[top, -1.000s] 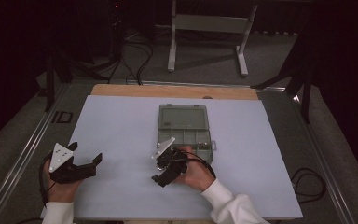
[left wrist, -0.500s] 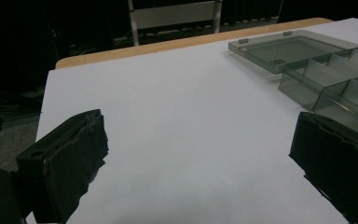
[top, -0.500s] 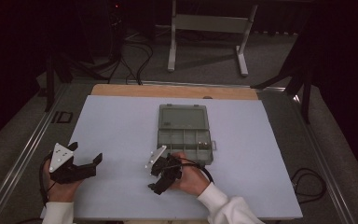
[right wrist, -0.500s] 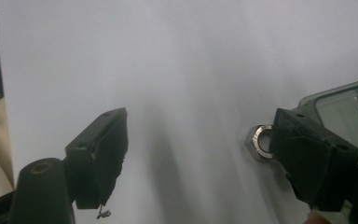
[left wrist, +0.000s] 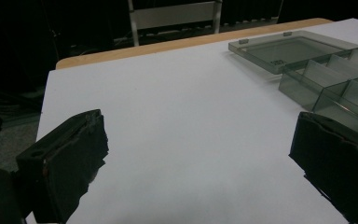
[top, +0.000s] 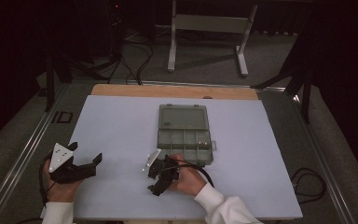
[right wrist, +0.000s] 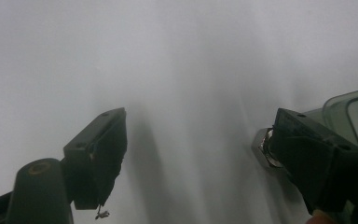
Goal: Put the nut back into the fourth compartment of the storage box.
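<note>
Metal nut [right wrist: 263, 148] lay on white table [top: 121, 126], touching my right gripper [right wrist: 196, 144] at its outer jaw, beside clear box [top: 185, 135]; jaws spread, empty. Left gripper [top: 85, 158] farther off, spread, empty.

One open compartment box [top: 185, 134], one small metal nut [right wrist: 263, 148], two grippers — left [top: 85, 164], right [top: 161, 179] — one table [top: 121, 130].

Black tongs [top: 161, 179] – smoky grey-green translucent box [top: 185, 135] – plain white tabletop [top: 116, 126], silver nut [right wrist: 265, 147].
</note>
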`<state>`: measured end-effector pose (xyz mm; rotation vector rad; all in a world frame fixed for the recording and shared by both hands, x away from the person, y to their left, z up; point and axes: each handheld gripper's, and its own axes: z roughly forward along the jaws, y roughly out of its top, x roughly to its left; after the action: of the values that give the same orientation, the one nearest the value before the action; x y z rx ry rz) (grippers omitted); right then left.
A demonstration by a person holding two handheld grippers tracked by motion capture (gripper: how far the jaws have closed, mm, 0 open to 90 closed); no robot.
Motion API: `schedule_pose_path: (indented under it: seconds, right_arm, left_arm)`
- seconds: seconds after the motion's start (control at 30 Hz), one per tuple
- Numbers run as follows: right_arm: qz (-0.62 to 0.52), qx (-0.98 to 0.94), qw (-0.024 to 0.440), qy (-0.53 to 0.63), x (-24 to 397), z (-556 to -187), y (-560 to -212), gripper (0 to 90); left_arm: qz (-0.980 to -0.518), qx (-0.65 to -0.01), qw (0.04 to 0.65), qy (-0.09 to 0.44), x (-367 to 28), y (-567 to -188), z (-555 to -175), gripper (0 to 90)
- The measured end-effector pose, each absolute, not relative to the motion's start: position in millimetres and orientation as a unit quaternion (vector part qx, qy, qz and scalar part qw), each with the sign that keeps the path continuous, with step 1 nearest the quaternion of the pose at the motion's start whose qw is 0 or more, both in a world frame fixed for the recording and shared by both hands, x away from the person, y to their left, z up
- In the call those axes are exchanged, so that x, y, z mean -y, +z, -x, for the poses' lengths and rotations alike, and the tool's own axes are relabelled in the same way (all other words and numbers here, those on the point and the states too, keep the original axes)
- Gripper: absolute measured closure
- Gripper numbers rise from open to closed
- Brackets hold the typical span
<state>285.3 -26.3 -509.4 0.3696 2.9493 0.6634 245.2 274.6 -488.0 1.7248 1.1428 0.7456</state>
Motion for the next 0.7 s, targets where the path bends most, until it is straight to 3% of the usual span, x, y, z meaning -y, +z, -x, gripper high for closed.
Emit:
schedule_pose_path:
  seconds: [0.7]
  right_arm:
    - [-0.107,-0.968,0.021,0.226,24.4,-281.2,-509.4,23.0]
  left_arm:
    - [-0.699,-0.463,0.454,0.302,-274.3,-488.1,-245.3,3.8]
